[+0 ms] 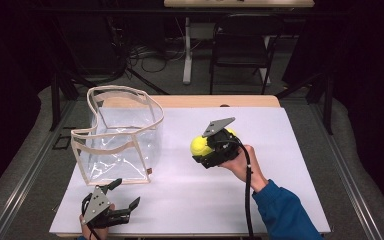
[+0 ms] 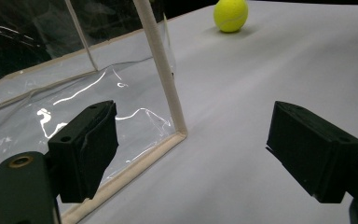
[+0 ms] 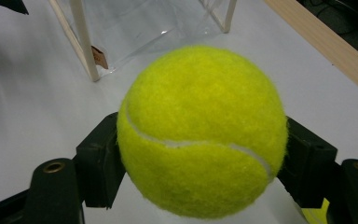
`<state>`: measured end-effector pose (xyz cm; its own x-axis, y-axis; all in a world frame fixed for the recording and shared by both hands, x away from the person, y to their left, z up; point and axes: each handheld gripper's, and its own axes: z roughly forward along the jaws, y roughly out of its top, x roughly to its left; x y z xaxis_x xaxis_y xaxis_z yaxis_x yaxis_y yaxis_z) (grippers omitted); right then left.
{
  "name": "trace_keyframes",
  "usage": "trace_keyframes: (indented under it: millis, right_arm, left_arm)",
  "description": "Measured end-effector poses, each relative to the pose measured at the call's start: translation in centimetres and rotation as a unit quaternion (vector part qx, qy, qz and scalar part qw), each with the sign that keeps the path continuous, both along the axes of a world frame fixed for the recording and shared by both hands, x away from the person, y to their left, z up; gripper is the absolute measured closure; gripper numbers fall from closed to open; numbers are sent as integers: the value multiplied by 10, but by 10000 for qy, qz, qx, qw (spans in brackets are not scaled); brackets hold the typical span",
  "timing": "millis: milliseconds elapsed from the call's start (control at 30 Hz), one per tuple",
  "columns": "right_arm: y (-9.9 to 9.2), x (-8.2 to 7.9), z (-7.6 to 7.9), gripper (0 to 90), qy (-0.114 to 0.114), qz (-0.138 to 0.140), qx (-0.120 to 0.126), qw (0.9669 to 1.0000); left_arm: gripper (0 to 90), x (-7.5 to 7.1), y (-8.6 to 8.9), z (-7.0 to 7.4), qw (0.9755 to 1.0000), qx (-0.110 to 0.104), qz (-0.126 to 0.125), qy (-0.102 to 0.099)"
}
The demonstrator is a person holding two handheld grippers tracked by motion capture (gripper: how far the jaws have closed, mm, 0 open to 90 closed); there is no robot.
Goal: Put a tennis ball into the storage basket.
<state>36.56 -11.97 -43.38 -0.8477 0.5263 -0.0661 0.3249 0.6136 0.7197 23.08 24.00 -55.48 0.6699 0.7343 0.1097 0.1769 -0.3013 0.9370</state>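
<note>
Beside the held tennis ball (image 3: 200, 130), clear bag (image 1: 122, 137).

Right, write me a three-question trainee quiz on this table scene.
1. What does the right hand-held gripper hold?
2. True or false: the left hand-held gripper is open with nothing between its jaws.
3. Where does the clear bag stand? A) left part of the table B) on the chair C) on the floor

Key:
1. A yellow tennis ball.
2. True.
3. A.
</note>
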Motion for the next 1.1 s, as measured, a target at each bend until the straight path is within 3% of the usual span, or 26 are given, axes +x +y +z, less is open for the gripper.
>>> trace_keyframes:
  millis: [1100]
  right_arm:
    - [21,30,24,261,-136,15,-339,9993]
  left_arm:
    - [159,1,0,0,10000,-8,-24,27]
